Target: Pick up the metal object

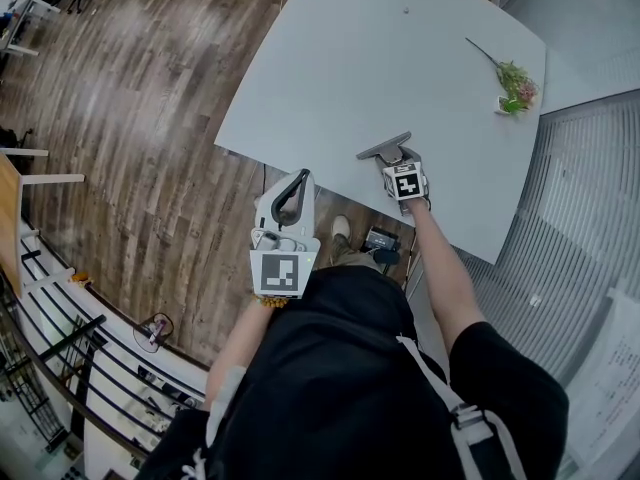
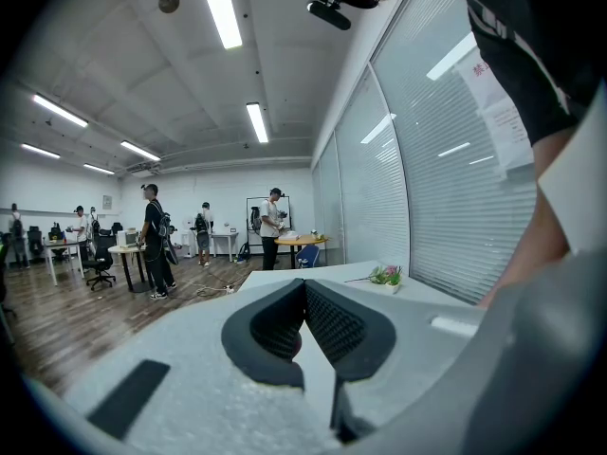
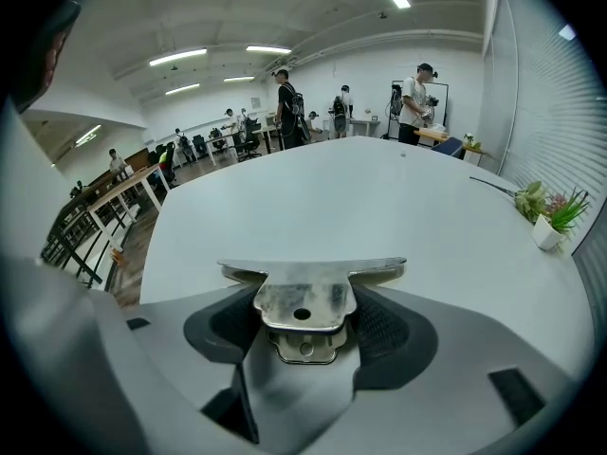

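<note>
The metal object, a flat silvery clip with a wide crossbar and a holed tab, lies between the pads of my right gripper. The pads press the tab's two sides. In the head view this metal object is at the near edge of the white table, with the right gripper just behind it. My left gripper hangs off the table over the wooden floor. Its dark pads meet at the tip with nothing between them, as the left gripper view also shows of the left gripper.
A small potted plant with a long stem stands at the table's far right edge. A glass wall with blinds runs along the right. A black railing is at the lower left. Several people stand far off.
</note>
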`<state>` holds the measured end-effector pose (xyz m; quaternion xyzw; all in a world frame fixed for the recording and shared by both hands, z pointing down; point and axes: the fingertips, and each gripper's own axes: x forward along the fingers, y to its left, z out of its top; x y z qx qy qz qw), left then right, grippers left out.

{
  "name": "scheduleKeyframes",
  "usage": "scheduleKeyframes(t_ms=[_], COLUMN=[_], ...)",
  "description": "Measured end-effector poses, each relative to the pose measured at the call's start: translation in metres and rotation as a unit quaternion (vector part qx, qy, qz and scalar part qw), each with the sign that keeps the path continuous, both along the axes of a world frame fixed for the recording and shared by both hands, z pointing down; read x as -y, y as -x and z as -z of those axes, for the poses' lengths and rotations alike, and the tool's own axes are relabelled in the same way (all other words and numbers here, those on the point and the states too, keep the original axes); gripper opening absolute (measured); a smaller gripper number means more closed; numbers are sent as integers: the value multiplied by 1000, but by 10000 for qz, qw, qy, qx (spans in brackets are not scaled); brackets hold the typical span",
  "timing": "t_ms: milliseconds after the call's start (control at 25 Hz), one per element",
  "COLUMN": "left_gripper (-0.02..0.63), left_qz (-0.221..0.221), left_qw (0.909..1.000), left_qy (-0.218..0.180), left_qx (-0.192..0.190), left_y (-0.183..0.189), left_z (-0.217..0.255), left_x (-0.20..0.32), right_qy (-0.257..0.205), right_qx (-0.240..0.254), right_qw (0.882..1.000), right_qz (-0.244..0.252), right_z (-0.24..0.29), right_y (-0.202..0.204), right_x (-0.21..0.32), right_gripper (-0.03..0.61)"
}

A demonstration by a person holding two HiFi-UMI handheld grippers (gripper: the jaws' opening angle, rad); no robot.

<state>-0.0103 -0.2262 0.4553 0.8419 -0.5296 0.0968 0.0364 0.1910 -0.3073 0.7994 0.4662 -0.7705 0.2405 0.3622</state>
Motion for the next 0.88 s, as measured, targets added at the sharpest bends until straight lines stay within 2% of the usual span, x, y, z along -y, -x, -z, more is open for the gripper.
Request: scheduleKeyframes(t_ms=[880], left_gripper=[8], left_qz=[-120], left_qw=[9998], left_qy=[-99], left_qx=[-114], left_y=[-11], left_z=[0], left_x=[-15], right_qy=[-182], right_qx=[274], right_qw=[9993], right_qz=[-156], right_z=[20], right_y=[-8], right_x=[-13], right_gripper=[285])
